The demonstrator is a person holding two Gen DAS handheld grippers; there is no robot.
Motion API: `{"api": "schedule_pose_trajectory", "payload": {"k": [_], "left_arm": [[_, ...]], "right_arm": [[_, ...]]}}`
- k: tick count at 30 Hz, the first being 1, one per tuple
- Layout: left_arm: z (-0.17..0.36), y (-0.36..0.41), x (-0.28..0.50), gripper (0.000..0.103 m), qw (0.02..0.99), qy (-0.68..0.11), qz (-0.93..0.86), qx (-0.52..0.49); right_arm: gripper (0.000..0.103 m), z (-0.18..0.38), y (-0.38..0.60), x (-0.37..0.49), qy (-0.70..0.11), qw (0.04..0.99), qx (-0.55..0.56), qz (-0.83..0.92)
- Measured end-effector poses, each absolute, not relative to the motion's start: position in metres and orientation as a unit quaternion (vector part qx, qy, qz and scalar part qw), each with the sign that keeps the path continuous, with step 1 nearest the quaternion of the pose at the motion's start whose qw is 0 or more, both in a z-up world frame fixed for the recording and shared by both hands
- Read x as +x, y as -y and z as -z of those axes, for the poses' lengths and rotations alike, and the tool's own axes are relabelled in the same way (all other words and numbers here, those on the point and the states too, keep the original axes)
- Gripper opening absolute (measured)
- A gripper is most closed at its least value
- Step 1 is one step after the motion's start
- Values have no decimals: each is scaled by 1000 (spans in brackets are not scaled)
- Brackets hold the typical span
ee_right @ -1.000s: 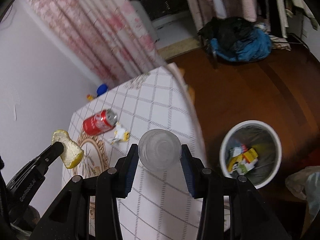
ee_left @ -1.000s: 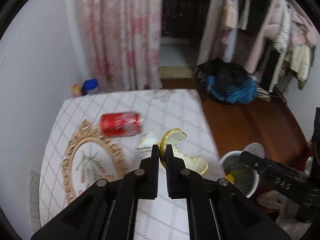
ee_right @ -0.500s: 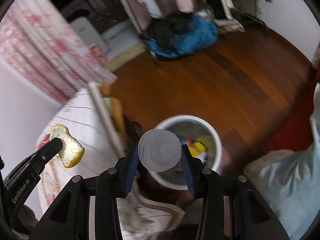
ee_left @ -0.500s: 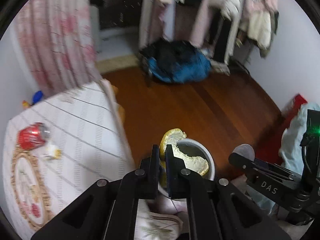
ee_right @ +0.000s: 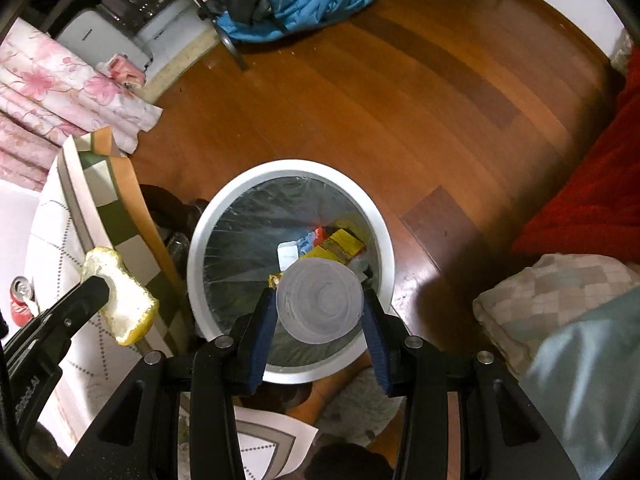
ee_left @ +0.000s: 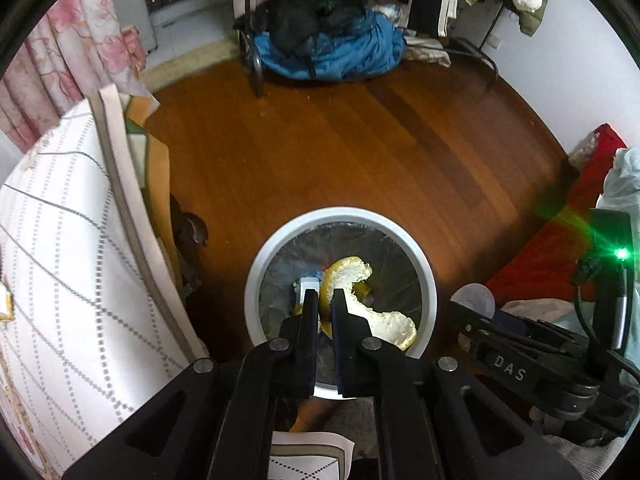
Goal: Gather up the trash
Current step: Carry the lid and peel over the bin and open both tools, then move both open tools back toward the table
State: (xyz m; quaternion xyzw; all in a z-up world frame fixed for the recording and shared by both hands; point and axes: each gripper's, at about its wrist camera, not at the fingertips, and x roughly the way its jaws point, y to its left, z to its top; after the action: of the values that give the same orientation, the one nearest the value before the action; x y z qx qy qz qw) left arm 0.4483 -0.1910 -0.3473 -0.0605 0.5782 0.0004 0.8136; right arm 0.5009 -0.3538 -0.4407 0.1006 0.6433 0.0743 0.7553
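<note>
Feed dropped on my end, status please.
Left gripper shut on yellow-white fruit peel. Right gripper shut on clear plastic cup. Both above white lined trash bin. Nothing blocking.

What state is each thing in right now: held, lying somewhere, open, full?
Left gripper: shut on peel.
Peel: held over bin.
Right gripper: shut on plastic cup.
Plastic cup: held over bin.
Bin: open, lined, some trash inside.
Red can: on table.

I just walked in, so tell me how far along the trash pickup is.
Done: wrappers already lie in the lined bin. In hand: the left tool pinches a citrus peel and the right tool holds a clear plastic cup, both over the bin, not yet dropped. Left: a red can on the table.
</note>
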Motion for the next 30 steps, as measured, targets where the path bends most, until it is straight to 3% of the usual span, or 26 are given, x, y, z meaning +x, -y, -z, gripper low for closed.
{"api": "schedule_pose_trajectory", "payload": {"k": [5,7,9,10,11,12,13,30], "left_arm": [[353,191,453,9,804,-592,-5,-65],[356,189,453,10,801,-595,-14,-62],[354,188,452,21,802,-595,-21,-57],[354,187,451,45,804,-592,-25,-56],[350,186,450,81,807,-588,-30,-53],[349,184,449,94,808,-585,-33,-50],[347,182,447,99,811,-582,-37,-48],[289,171,419,100,829,-554,-59,-39]], "right_arm": [[46,455,349,507,-657,745,91,-71],[70,454,346,507,-659,744,84,-66],[83,450,345,505,-657,748,76,-60],[84,448,344,503,-656,749,69,-57],[85,445,343,502,-656,750,64,-55],[94,443,343,500,-657,750,61,-55],[103,440,342,499,-657,750,59,-54],[103,354,347,464,-619,784,35,-41]]}}
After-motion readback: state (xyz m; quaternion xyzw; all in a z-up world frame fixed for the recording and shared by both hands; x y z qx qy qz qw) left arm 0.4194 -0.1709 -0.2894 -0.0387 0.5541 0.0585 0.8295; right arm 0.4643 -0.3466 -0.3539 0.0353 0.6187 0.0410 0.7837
